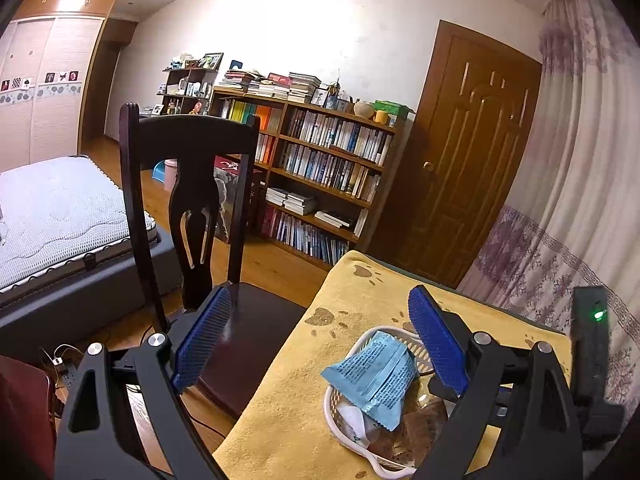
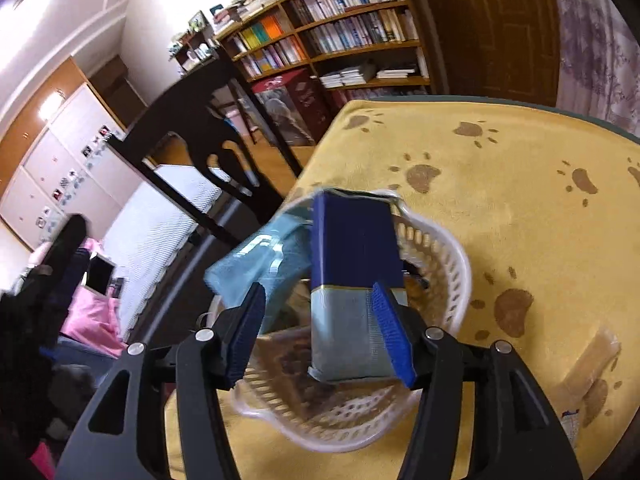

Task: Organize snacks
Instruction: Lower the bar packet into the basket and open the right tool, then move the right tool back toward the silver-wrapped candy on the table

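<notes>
left gripper (image 1: pixel 320 354) jaws wide open, holds nothing | right gripper (image 2: pixel 320 340) jaws open around blue-and-grey snack box (image 2: pixel 354 280), grip unclear | box may tip out of full white plastic basket (image 2: pixel 444 256)

One basket (image 2: pixel 448 252), perhaps four snack packets (image 2: pixel 352 264), one chair (image 1: pixel 192 184).

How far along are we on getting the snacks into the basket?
Done: the light blue packet and some brown-wrapped snacks already lie in the white basket. In hand: the right gripper, open, is over the basket beside the dark blue pack. Left: a tan stick snack remains on the yellow cloth. The left gripper is open.
</notes>
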The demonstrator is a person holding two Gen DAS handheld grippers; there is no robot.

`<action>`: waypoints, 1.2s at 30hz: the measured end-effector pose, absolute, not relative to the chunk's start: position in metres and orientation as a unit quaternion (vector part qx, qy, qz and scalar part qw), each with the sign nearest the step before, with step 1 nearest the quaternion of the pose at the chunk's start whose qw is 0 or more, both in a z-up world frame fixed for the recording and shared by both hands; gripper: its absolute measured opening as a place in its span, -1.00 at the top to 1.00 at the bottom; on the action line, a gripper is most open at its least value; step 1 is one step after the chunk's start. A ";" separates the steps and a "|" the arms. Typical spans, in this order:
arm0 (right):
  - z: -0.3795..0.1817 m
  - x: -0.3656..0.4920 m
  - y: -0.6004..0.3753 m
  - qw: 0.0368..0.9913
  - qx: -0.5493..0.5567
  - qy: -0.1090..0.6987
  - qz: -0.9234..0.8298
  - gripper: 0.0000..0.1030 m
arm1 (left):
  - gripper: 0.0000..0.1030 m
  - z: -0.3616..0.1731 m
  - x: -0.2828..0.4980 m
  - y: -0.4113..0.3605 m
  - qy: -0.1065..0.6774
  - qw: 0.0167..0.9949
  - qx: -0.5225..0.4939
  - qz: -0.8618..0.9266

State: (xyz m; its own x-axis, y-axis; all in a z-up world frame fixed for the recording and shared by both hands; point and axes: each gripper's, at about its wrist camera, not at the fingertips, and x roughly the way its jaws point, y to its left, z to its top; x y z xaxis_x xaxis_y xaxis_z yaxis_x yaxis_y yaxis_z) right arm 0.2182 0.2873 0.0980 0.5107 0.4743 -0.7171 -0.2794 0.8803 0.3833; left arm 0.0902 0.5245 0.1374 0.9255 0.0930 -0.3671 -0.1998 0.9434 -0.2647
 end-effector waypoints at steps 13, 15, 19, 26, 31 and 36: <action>0.100 0.217 0.263 0.860 0.147 0.436 0.219 -0.09 | -0.78 0.142 0.088 0.522 0.177 0.970 -0.151 0.074; 0.112 0.210 0.253 0.868 0.147 0.422 0.218 -0.09 | -0.78 0.142 0.087 0.522 0.176 0.970 -0.151 0.073; 0.126 0.199 0.226 0.879 0.152 0.404 0.205 -0.09 | -0.78 0.145 0.085 0.518 0.174 0.971 -0.149 0.069; 0.124 0.184 0.159 0.887 0.174 0.397 0.158 -0.09 | -0.79 0.147 0.087 0.495 0.177 0.975 -0.127 0.046; 0.102 0.171 0.122 0.886 0.174 0.411 0.124 -0.09 | -0.80 0.149 0.086 0.470 0.177 0.978 -0.103 0.025; 0.076 0.157 0.096 0.882 0.167 0.429 0.098 -0.09 | -0.80 0.150 0.083 0.448 0.177 0.980 -0.085 0.002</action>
State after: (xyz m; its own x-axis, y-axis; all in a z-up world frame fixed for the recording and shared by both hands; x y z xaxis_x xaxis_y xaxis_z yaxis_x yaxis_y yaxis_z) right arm 0.1566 0.0963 0.0762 0.6134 0.3160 -0.7238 -0.0290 0.9248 0.3792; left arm 0.0828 0.4480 0.1496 0.9371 -0.0271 -0.3480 -0.0332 0.9855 -0.1663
